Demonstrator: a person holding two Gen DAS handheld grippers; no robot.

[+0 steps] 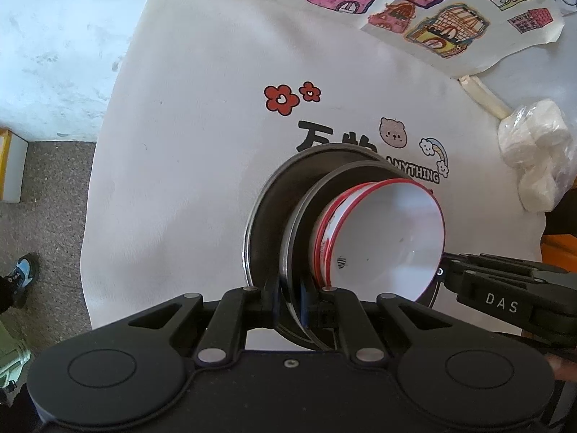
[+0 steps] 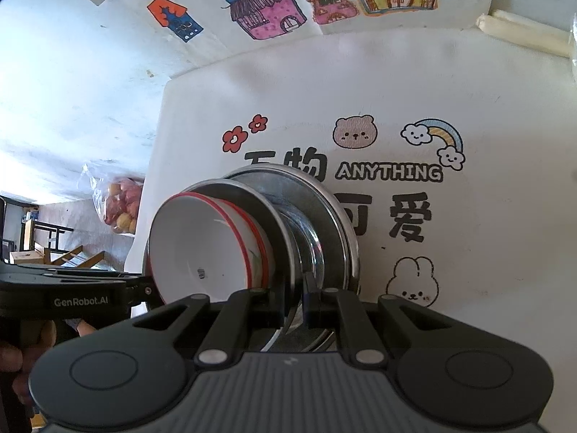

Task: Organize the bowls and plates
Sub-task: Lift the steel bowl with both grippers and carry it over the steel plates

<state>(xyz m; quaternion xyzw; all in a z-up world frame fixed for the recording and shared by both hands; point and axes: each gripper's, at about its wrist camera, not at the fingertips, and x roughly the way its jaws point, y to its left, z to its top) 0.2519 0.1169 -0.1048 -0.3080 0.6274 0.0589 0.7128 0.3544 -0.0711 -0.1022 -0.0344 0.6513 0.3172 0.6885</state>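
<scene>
Two stacked metal plates [image 1: 267, 216] carry nested white bowls with red rims [image 1: 386, 238], and the stack hangs over the printed white table cover [image 1: 187, 144]. My left gripper [image 1: 295, 299] is shut on the plates' near rim. My right gripper [image 1: 441, 272] reaches in from the right and holds the opposite side. In the right wrist view, the right gripper [image 2: 294, 299] is shut on the metal plate rim [image 2: 324, 223]. The bowls [image 2: 209, 245] sit to the left of it, and the left gripper [image 2: 148, 290] comes in at their far edge.
A sheet of coloured house drawings [image 1: 414, 7] lies at the back of the table, with a rolled white stick [image 1: 483, 97] and a plastic bag of white lumps [image 1: 533, 155] at the right. The table's left edge drops to grey floor [image 1: 47, 198]. A bag of fruit [image 2: 120, 209] hangs beyond it.
</scene>
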